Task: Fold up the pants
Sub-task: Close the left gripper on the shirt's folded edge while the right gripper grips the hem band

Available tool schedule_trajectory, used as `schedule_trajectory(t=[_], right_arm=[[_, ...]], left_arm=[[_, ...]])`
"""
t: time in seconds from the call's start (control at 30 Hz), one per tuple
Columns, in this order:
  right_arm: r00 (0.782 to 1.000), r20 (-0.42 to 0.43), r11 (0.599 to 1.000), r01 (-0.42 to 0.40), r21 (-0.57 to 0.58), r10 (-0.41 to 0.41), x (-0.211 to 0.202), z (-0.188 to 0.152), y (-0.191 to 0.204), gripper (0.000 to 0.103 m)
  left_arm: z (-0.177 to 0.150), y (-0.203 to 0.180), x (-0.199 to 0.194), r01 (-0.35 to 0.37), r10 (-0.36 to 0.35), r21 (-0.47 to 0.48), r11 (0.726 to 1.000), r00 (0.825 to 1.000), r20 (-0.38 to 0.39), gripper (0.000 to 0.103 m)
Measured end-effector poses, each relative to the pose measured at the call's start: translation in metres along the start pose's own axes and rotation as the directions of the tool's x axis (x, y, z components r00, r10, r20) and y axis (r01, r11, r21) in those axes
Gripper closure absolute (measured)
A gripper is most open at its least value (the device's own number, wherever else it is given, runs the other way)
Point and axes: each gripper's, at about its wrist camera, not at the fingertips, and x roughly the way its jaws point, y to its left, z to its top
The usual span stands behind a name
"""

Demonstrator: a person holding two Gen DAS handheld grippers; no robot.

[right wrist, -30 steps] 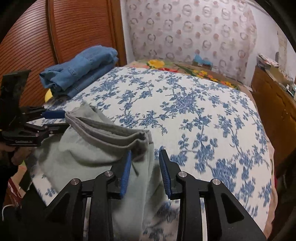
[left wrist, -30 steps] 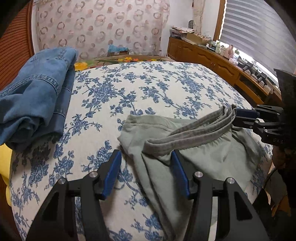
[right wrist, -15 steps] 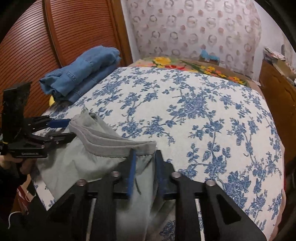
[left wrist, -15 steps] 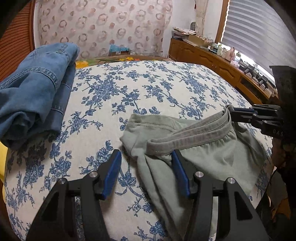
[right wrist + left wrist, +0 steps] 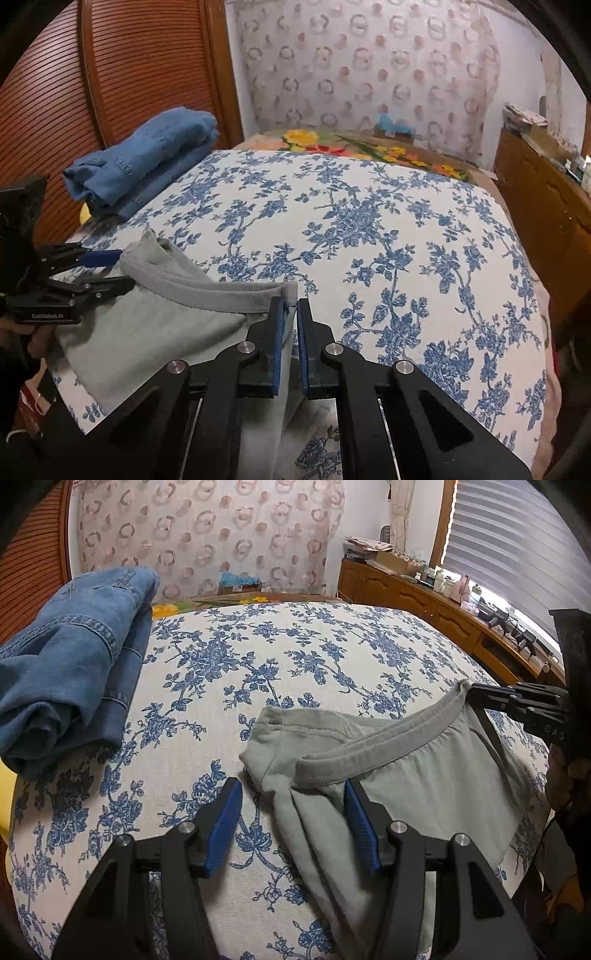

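One corner of the grey pants' waistband (image 5: pixel 221 291) is pinched in your right gripper (image 5: pixel 290 314); your left gripper (image 5: pixel 291 812) sits spread around the other end on the floral bedspread (image 5: pixel 295 657). Lift now and that unclamped side could sag and bunch.

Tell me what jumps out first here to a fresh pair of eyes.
The grey pants lying at the near edge of the flowered bedspread, their waistband stretched between the two grippers. The right gripper is clamped on one waistband end; the left gripper is open around the other. Folded jeans sit at the far left.
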Motion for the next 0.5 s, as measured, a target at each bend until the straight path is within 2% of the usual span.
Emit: schedule_trajectory(t=[0.1, 0.23, 0.5], right_arm=[[1.0, -0.002, 1.0, -0.004, 0.018, 0.004, -0.006, -0.003, -0.002, 0.092], [1.0, -0.009, 0.999, -0.022, 0.03, 0.022, -0.018, -0.013, -0.001, 0.075], [0.994, -0.066, 0.997, -0.081, 0.013, 0.082, -0.034, -0.049, 0.013, 0.074]], left_arm=[[0.0, 0.0, 0.0, 0.001, -0.001, -0.001, 1.0, 1.0, 0.001, 0.047], [-0.001, -0.001, 0.0, 0.001, -0.001, -0.001, 1.0, 1.0, 0.002, 0.047], [-0.001, -0.001, 0.0, -0.002, 0.002, 0.002, 1.0, 1.0, 0.002, 0.047]])
